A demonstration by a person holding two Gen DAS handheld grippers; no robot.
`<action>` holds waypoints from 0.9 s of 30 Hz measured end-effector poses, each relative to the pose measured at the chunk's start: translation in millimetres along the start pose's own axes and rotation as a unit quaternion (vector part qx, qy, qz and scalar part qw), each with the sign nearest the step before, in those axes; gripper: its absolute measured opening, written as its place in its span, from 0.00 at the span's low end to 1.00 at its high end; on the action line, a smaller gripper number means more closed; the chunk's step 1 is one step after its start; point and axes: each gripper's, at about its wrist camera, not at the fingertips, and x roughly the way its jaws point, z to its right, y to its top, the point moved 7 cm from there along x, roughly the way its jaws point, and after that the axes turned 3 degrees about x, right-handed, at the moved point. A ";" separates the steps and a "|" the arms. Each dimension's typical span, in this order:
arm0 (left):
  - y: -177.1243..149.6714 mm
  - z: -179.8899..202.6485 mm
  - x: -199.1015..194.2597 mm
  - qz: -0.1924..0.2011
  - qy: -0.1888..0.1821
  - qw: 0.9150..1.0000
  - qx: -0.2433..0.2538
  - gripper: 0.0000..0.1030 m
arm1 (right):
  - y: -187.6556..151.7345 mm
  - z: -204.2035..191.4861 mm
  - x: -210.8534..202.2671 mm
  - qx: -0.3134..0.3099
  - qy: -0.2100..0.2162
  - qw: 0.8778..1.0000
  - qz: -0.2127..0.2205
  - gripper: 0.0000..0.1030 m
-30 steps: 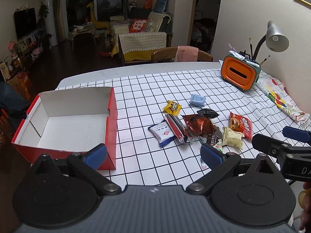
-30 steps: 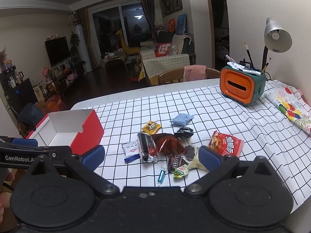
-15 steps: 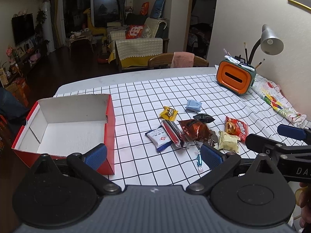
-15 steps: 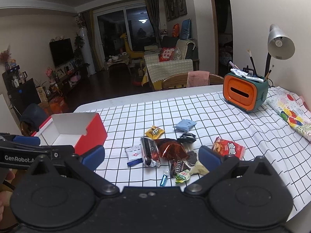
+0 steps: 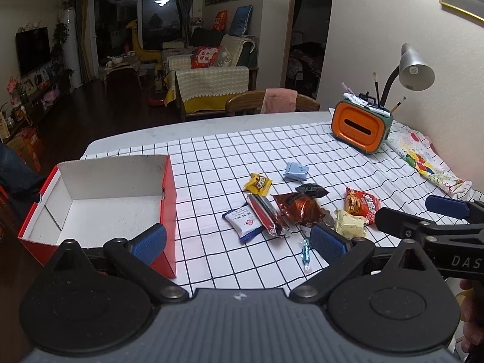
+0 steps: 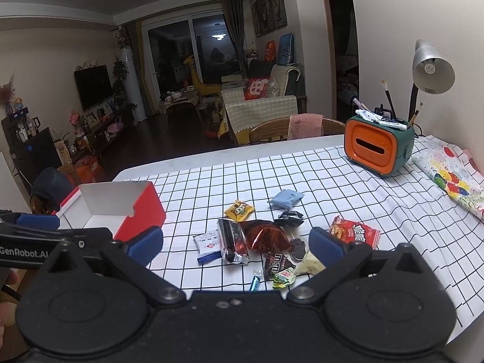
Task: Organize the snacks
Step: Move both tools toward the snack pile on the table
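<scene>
Grid-cloth bench: snack pile centre frame, red box left. Left hand-held gripper, right hand-held gripper both wide, empty.

Left tool low in frame, blue pads wide apart, holding nothing. Right tool likewise spread and unloaded, level. Part of a hand at lower right edge.

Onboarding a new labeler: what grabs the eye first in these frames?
The heap of snack packets mid-table on the checked tablecloth, then the red box with its white inside, empty, at the left edge. Far right stands an orange pen holder under a desk lamp. Both grippers, left and right, gape open.
</scene>
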 end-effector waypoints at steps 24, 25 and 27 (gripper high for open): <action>-2.3 56.9 78.5 -0.078 -0.032 0.996 0.006 1.00 | -10.1 81.6 37.3 0.034 -0.042 0.997 -0.048 0.99; -3.4 60.7 84.8 -0.085 -0.034 0.996 0.005 1.00 | -12.2 89.4 41.3 0.038 -0.043 0.997 -0.054 0.99; -5.8 66.2 98.0 -0.101 -0.032 0.994 0.000 1.00 | -16.0 103.7 50.1 0.039 -0.047 0.996 -0.065 0.98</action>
